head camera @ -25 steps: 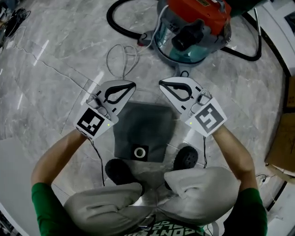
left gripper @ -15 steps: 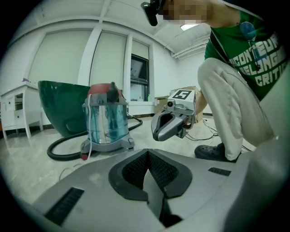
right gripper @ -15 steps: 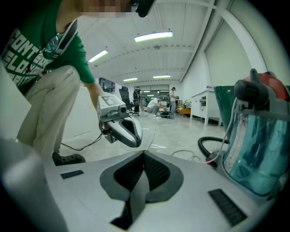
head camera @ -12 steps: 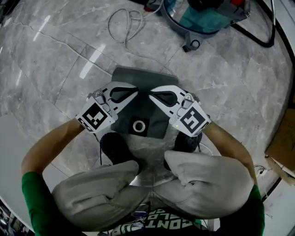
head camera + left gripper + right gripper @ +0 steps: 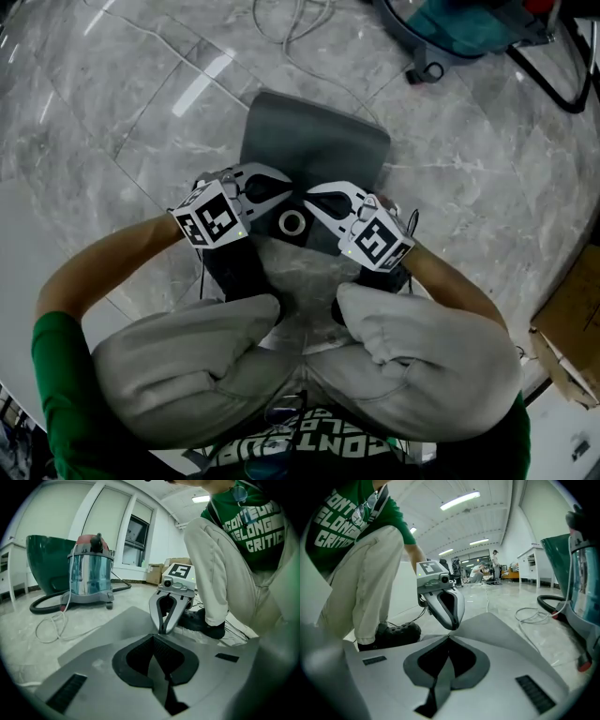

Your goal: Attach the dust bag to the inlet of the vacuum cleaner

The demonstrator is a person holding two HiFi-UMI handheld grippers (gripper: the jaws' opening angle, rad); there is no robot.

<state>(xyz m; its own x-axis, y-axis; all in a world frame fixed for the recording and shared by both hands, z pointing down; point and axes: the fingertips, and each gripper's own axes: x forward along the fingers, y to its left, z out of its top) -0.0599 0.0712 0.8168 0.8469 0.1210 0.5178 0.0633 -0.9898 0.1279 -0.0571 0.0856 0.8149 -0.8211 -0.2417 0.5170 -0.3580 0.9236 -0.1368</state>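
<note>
Scene: a person crouches on a grey marble floor [image 5: 112,112], holding 1 hand-held gripper in each hand, with knees in pale trousers low in the head view.
Dust bag: the flat grey dust bag [image 5: 319,141] lies on the floor just ahead of the person's dark shoes [image 5: 234,267]. Its round collar ring [image 5: 292,223] faces up at the near edge.
Left hand-held gripper [image 5: 281,187]: clenched, jaws together with nothing between them, its tip over the bag's near end, just beside the ring.
Right hand-held gripper [image 5: 317,202]: clenched and empty too, angled toward the left one, so the 2 tips almost meet above the bag.
Contact: whether either tip touches the fabric cannot be told.
Vacuum cleaner [image 5: 91,573]: stands well apart from the bag, beyond its far edge, with a clear drum, a red top and castors.
Around it: a black hose [image 5: 47,603] curls on the floor, and a white cord [image 5: 51,625] loops between vacuum and bag.
</note>
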